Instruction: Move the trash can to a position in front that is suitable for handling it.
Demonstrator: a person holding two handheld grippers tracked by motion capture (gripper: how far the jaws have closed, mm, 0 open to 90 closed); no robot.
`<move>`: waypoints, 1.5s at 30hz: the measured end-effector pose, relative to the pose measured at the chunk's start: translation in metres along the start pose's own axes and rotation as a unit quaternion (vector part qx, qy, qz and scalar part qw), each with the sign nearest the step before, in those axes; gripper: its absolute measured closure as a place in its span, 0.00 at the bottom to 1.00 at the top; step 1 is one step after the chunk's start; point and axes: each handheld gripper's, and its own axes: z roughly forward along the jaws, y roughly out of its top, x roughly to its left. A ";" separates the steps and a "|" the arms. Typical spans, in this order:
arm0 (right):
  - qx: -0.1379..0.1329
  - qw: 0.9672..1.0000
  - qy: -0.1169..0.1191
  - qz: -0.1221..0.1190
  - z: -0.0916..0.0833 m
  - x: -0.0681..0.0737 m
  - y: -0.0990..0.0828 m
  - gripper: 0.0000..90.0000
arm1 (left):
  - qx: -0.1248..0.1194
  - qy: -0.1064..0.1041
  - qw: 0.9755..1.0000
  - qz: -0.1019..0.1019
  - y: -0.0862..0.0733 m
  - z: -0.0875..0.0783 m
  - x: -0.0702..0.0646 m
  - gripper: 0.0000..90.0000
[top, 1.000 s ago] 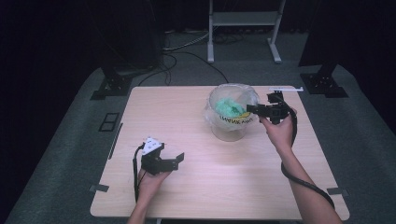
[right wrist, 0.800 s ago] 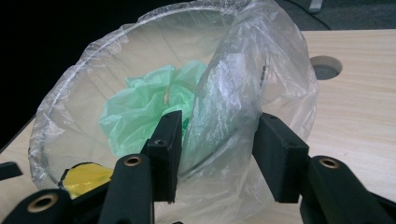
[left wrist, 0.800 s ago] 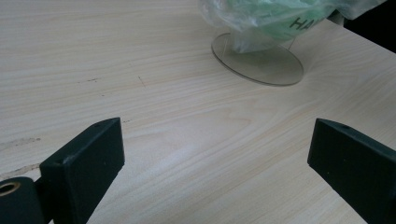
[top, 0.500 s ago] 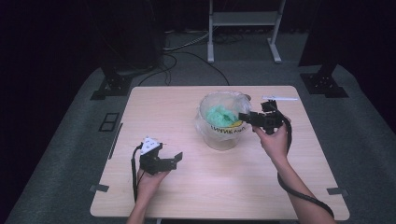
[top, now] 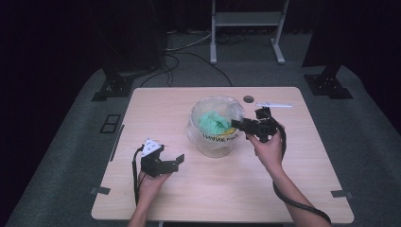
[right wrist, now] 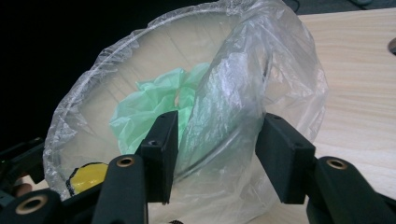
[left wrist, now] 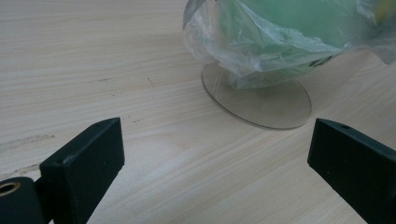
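Table (top: pixel 156 113): pale wood, the bowl standing near its middle.
Bowl (top: pixel 215 127): clear, on a round foot, lined with a thin plastic bag (right wrist: pixel 280 74) draped over the rim; crumpled green plastic (right wrist: pixel 154 105) lies inside.
Right gripper (right wrist: pixel 217 154): jaws part open, straddling the rim and bag film, one inside the bowl, one outside.
Left gripper (top: pixel 177 161): jaws spread wide, empty, low over the table just beside the bowl.
Risk: a pull on the bag could tip the unsteadied bowl or tear the film.

Your only obstacle is the bag-lined bowl (top: pixel 215 126) mid-table, with a pen (top: pixel 274 105) at the far right edge; bare table (top: pixel 227 184) lies open near, left and right.
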 end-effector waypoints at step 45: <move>-0.054 0.997 0.051 0.007 -0.036 -0.025 -0.014 0.36 | -0.034 -0.056 0.998 0.013 0.027 -0.015 -0.021 0.04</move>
